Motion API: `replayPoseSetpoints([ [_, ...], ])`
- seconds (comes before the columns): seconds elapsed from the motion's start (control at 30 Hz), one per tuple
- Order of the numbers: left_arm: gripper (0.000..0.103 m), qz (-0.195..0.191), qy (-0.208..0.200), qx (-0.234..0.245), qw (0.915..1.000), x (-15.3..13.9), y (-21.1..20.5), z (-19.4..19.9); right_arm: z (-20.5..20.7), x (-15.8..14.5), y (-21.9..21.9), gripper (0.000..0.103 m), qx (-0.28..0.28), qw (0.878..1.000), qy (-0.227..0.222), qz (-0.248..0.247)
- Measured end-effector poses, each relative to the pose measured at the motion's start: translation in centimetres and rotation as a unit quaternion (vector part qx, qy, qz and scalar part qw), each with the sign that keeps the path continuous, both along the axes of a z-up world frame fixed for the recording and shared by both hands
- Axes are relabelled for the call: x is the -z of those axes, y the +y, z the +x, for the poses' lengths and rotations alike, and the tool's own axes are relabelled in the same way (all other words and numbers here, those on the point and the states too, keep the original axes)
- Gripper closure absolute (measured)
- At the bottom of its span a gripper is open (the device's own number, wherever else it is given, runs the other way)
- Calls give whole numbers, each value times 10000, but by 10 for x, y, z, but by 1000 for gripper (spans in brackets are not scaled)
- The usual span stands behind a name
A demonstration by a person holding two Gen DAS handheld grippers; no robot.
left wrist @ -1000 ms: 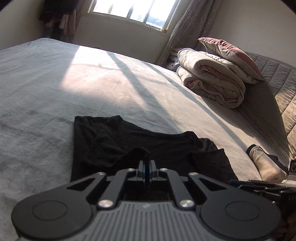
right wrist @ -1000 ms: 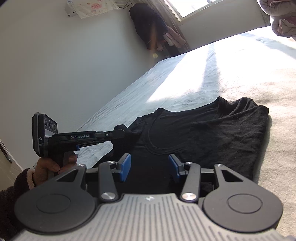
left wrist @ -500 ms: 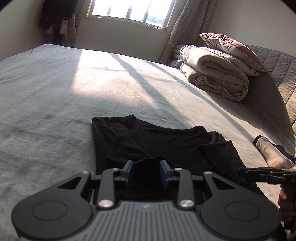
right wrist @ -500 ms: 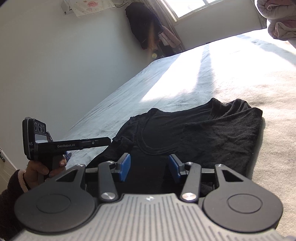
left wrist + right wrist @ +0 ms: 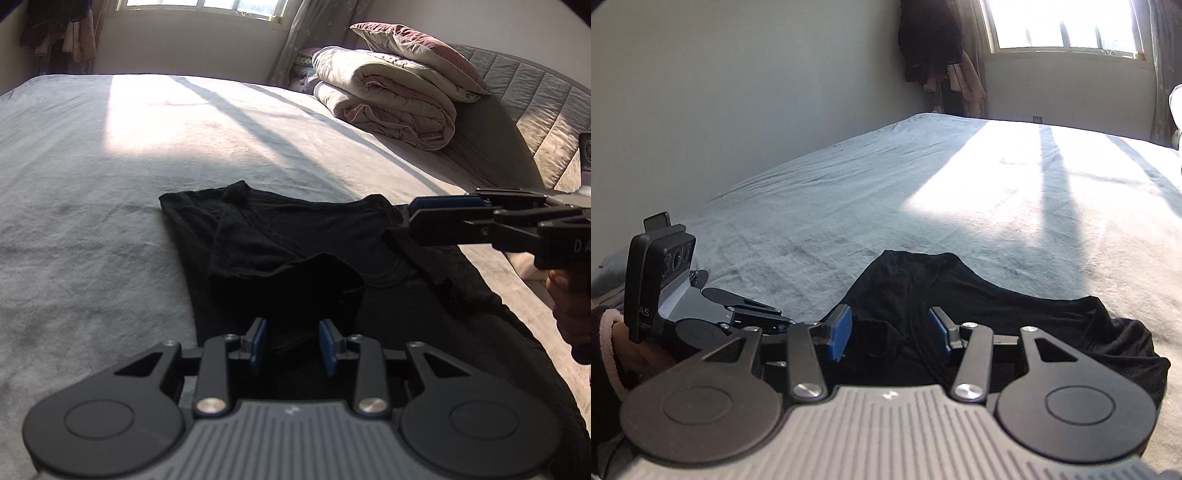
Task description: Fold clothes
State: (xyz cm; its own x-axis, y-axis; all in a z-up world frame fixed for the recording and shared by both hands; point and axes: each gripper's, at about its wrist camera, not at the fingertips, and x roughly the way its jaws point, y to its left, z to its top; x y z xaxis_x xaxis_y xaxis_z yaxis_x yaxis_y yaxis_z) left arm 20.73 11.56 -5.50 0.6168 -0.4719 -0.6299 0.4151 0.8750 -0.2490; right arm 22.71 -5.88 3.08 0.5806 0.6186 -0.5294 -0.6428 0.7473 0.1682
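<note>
A black t-shirt [image 5: 303,251] lies partly folded on the grey bed [image 5: 110,166], with one sleeve folded in over the body. My left gripper [image 5: 293,345] is open and empty, just above the shirt's near edge. My right gripper [image 5: 890,334] is open and empty too, low over the shirt [image 5: 960,306] near the neckline. In the left wrist view the right gripper [image 5: 443,218] reaches in from the right over the shirt's right shoulder. In the right wrist view the left gripper [image 5: 746,314] sits at the left beside the shirt.
A rolled duvet [image 5: 388,107] with a pillow [image 5: 417,55] on top lies at the head of the bed by the quilted headboard [image 5: 546,110]. A window [image 5: 1063,26] and hanging clothes [image 5: 931,40] are at the far wall.
My left gripper has let go of the sleeve, opened and drawn back. The sleeve now lies folded over the shirt. My right gripper stayed open and swung in over the shirt's right shoulder.
</note>
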Motion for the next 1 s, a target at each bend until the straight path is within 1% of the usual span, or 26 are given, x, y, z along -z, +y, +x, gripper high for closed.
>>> replayPoseSetpoints([
  [0.1, 64, 108, -169, 108, 9997, 0, 5, -3, 9, 9, 37, 53, -187, 9983, -107, -538],
  [0.17, 64, 80, -248, 139, 9996, 0, 11, -4, 12, 17, 55, 53, -331, 9957, -173, -844],
  [0.3, 62, 161, -328, 198, 9991, 4, 20, -7, 21, 36, 83, 56, -555, 9881, -198, -1423],
  [0.37, 62, 158, -341, 212, 9991, 6, 23, -7, 26, 45, 93, 60, -552, 9847, -193, -1640],
  [0.43, 62, 89, -294, 190, 9993, 7, 26, -6, 29, 52, 100, 71, -484, 9820, -249, -1807],
  [0.47, 62, 69, -275, 181, 9994, 8, 27, -5, 30, 56, 104, 72, -444, 9806, -288, -1885],
  [0.5, 62, 57, -267, 185, 9995, 8, 27, -4, 30, 58, 105, 78, -403, 9800, -330, -1919],
  [0.53, 62, 49, -258, 190, 9995, 9, 28, -4, 32, 58, 103, 88, -285, 9821, -326, -1835],
  [0.6, 62, 10, -224, 192, 9996, 9, 29, -4, 39, 55, 95, 95, 117, 9882, -214, -1515],
  [0.67, 62, -76, -161, 170, 9997, 10, 32, -3, 47, 50, 78, 98, 621, 9932, 20, -989],
  [0.7, 62, -91, -151, 161, 9997, 10, 33, -3, 54, 48, 64, 98, 956, 9931, 218, -642],
  [0.77, 62, -94, -150, 152, 9997, 10, 33, -4, 65, 47, 34, 98, 1633, 9847, 602, -113],
  [0.83, 62, -45, -175, 157, 9997, 10, 31, -5, 73, 47, 4, 97, 2208, 9700, 957, 337],
  [0.87, 62, -15, -190, 161, 9997, 9, 30, -5, 74, 47, -11, 96, 2374, 9629, 1152, 558],
  [0.9, 62, 15, -204, 166, 9997, 9, 30, -6, 73, 47, -21, 93, 2461, 9581, 1276, 714],
  [0.97, 62, 73, -251, 178, 9995, 8, 29, -7, 65, 43, -33, 84, 2487, 9541, 1384, 937],
  [1.0, 62, 99, -280, 183, 9994, 7, 28, -7, 59, 41, -36, 84, 2440, 9531, 1449, 1052],
])
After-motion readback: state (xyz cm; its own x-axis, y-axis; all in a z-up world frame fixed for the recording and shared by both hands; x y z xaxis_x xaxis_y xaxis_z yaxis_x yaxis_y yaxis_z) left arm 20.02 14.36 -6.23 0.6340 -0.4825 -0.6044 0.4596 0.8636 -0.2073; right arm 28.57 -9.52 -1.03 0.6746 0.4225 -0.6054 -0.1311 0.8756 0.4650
